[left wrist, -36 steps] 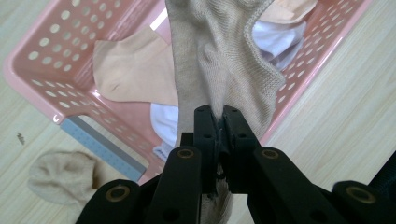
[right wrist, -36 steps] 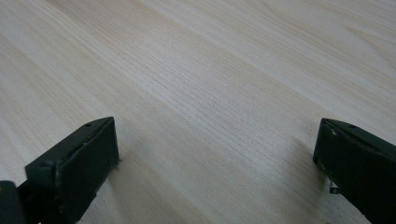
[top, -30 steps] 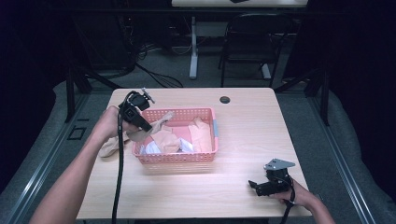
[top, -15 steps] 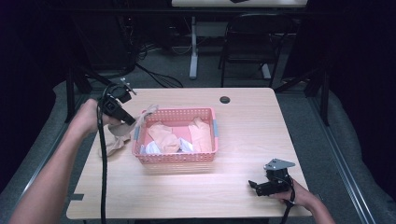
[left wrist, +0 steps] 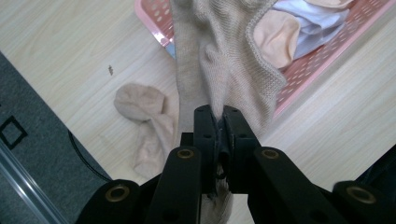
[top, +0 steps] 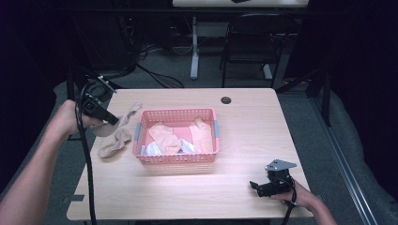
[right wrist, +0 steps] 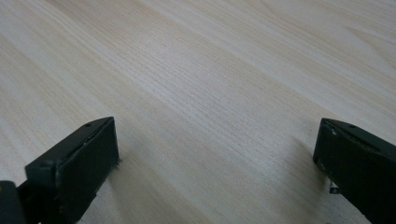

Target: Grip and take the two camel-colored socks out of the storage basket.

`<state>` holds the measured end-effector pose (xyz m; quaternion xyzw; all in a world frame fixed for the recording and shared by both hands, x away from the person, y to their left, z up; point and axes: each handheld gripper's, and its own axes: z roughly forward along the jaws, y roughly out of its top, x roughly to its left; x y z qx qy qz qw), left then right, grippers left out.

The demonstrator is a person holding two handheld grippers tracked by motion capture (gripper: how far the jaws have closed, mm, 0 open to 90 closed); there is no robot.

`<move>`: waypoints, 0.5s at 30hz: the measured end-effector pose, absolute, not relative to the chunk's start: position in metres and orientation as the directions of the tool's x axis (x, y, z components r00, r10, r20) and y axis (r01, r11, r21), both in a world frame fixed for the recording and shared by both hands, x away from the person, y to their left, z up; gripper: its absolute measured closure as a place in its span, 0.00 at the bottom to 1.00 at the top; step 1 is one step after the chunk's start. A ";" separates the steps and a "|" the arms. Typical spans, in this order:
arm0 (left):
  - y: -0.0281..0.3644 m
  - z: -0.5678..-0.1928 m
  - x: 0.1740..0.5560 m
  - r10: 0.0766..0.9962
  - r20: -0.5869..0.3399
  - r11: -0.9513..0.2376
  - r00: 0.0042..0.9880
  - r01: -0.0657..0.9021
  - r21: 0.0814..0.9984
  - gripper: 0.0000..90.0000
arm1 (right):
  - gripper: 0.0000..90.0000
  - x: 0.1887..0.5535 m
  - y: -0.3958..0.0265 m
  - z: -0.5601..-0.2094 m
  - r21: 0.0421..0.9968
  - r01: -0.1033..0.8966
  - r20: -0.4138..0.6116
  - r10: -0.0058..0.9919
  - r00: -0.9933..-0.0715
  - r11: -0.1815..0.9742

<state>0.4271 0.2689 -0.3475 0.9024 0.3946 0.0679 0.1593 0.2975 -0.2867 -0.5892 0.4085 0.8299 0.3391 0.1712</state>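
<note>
A: Near edge first. Right gripper (top: 256,185) sits low at the front right corner of the pale wooden table (top: 244,140), close to the front edge. Jaws spread wide, bare wood between them, nothing held.

B: Room around it?

A: Plenty. Open tabletop to its left and ahead, well apart from the pink perforated plastic basket (top: 176,157) in the middle.

B: Left side?

A: Left gripper (top: 114,121) is over the table's left edge, beside the basket's left wall. Jaws pressed together, pinching a beige knitted sock (left wrist: 219,60); the fabric comes out between the tips and hangs toward the basket's corner.

B: Anything under it?

A: A crumpled tan nylon sock (top: 114,143) lies on the table just left of the basket, near the left edge. Tight strip there.

B: Basket contents?

A: Peach and white soft garments (top: 171,140), piled loosely.

B: Writing, labels?

A: None I can read.

B: Far side?

A: Small round black grommet (top: 226,100) near the back edge; dark metal chair (top: 248,42) on the floor beyond.
</note>
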 end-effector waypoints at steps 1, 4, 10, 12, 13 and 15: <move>0.272 -0.347 0.427 0.737 0.001 -0.636 0.676 0.693 0.340 0.95 | 0.00 0.298 -0.287 -0.589 0.702 0.562 -0.007 0.794 -0.608 0.437; 0.279 -0.348 0.426 0.752 0.001 -0.620 0.659 0.707 0.341 0.95 | 0.00 0.298 -0.287 -0.589 0.703 0.562 -0.007 0.794 -0.608 0.436; 0.292 -0.360 0.429 0.776 0.010 -0.599 0.630 0.733 0.322 0.95 | 0.00 0.298 -0.287 -0.589 0.703 0.562 -0.007 0.794 -0.608 0.437; 0.296 -0.368 0.431 0.787 -0.001 -0.585 0.617 0.747 0.315 0.94 | 0.00 0.298 -0.287 -0.589 0.702 0.562 -0.007 0.794 -0.608 0.437; 0.299 -0.376 0.433 0.795 0.009 -0.581 0.607 0.756 0.302 0.94 | 0.00 0.297 -0.287 -0.589 0.704 0.562 -0.005 0.795 -0.607 0.434; 0.301 -0.380 0.434 0.799 0.012 -0.577 0.602 0.760 0.300 0.95 | 0.00 0.297 -0.287 -0.589 0.704 0.562 -0.005 0.795 -0.607 0.434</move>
